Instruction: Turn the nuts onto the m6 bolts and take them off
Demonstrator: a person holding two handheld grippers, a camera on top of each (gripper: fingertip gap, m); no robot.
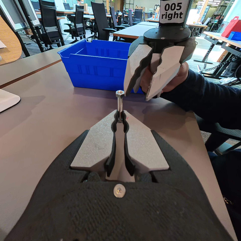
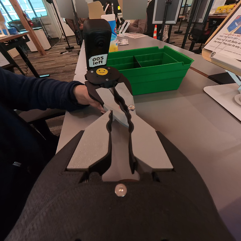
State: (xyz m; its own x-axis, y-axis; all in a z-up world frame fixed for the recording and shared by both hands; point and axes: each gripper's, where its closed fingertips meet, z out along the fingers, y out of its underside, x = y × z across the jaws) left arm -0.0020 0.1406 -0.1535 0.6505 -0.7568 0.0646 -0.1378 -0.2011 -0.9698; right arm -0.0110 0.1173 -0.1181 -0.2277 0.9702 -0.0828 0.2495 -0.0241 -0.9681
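My left gripper is shut on an M6 bolt near its head, and the threaded shaft points away from me above the grey table. A silver nut sits at the far tip of the bolt. My right gripper is open, and one fingertip is right beside the nut. In the right wrist view the right gripper is open and empty. The nut sits at its right fingertip, outside the gap. The left gripper shows there too, with its tips hidden.
A blue bin stands on the table behind the bolt. A green divided bin stands behind the left gripper. A white stand base with an instruction board is at the right. The table edge is near the person's sleeve. Only a small space, under 4 cm, lies between the two pairs of fingers.
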